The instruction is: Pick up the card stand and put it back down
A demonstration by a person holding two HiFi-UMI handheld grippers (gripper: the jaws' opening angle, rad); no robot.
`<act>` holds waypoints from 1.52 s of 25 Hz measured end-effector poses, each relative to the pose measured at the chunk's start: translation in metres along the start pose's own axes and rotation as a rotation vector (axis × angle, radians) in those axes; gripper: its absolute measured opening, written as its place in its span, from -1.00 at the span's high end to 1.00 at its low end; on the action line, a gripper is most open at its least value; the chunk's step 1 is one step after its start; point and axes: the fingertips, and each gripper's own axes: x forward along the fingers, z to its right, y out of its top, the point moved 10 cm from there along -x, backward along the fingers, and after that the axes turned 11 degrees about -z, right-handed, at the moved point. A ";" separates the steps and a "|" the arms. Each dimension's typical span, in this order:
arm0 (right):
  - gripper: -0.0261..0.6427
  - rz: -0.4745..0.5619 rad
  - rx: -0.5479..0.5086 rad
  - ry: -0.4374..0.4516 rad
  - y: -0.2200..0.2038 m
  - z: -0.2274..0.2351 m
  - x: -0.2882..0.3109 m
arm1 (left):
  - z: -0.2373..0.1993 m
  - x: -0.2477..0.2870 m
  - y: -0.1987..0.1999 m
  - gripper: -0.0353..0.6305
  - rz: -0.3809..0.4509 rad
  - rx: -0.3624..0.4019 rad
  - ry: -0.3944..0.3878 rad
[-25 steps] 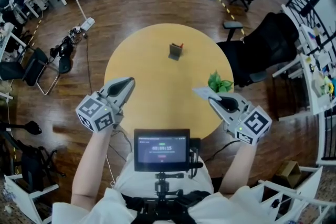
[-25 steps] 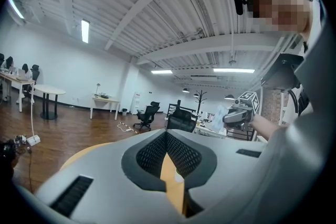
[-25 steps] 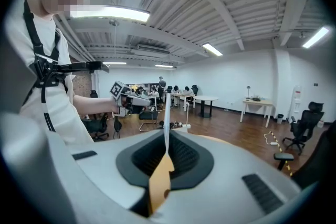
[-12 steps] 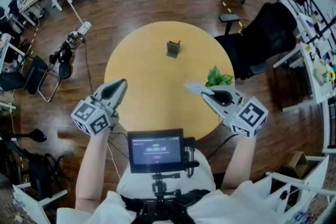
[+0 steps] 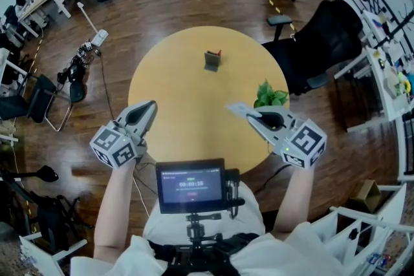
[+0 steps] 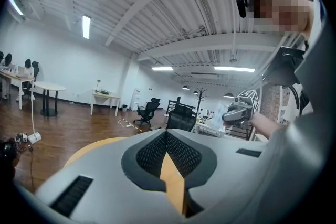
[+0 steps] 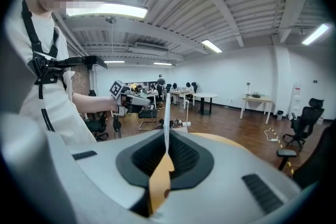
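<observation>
My left gripper (image 5: 149,107) hangs over the near left edge of the round yellow wooden table (image 5: 181,97), just past its rim. In the left gripper view its jaws are clenched tip to tip with nothing between them (image 6: 167,137), and only a sliver of the yellow tabletop (image 6: 88,148) shows through the gap behind the pads.

Below and between my arms sits the small black monitor with a lit screen (image 5: 191,185), mounted on the rig at my chest.

The small dark grey card stand with a red speck on top (image 5: 213,61) stands upright on the far half of the table, close to the middle. It is well apart from both grippers and touched by neither.

My right gripper (image 5: 251,118) is over the near right part of the table, jaws closed on a thin white card (image 5: 237,110) that sticks out past the tips toward the table's centre. In the right gripper view the card (image 7: 166,113) stands edge-on, pinched between the pads (image 7: 167,150).

Just beyond that gripper, a small leafy green plant (image 5: 272,97) sits at the table's right edge. A black office chair (image 5: 323,42) stands on the wooden floor beside it.
</observation>
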 end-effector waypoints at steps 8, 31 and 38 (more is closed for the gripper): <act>0.83 -0.031 0.054 0.001 -0.009 0.004 0.020 | -0.020 0.004 -0.019 0.89 -0.045 -0.011 -0.008; 0.83 -0.097 0.228 -0.102 -0.052 0.021 0.083 | -0.046 0.020 -0.054 0.89 -0.151 -0.014 -0.019; 0.83 -0.126 0.250 -0.119 -0.068 0.026 0.087 | -0.048 0.035 -0.058 0.89 -0.183 -0.022 -0.029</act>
